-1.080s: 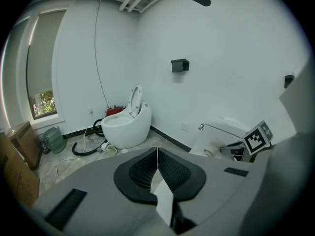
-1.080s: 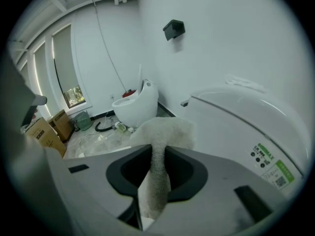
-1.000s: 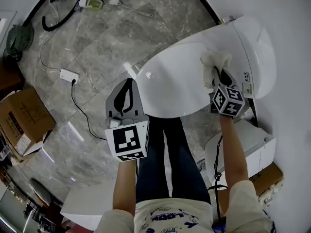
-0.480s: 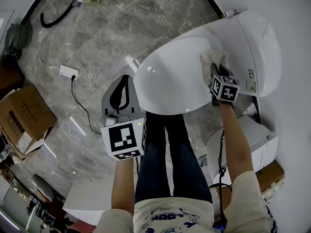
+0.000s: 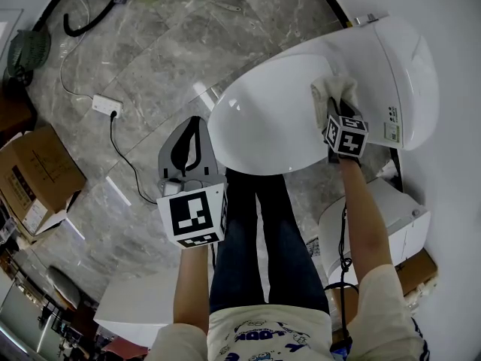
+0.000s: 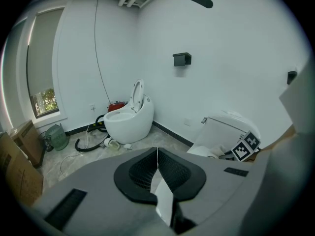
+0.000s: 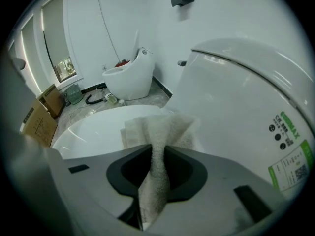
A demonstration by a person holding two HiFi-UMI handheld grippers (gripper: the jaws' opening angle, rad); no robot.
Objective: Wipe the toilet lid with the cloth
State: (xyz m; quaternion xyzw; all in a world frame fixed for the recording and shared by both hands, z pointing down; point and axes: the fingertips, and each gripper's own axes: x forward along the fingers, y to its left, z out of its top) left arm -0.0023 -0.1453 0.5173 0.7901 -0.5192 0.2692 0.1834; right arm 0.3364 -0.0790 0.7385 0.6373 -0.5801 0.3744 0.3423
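Toilet lid (image 5: 263,126) lies shut, its left half bare. Far left sits a cardboard box (image 5: 34,179), contents unclear; then open floor (image 5: 150,66); then the left gripper (image 5: 192,138), jaws pressed together, empty. Right gripper (image 5: 335,117) pinches the cloth (image 5: 335,93), apparently resting by the lid's rear right edge.

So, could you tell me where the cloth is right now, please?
The cloth is at the head view's right, pinched by the right gripper and resting on the toilet lid.
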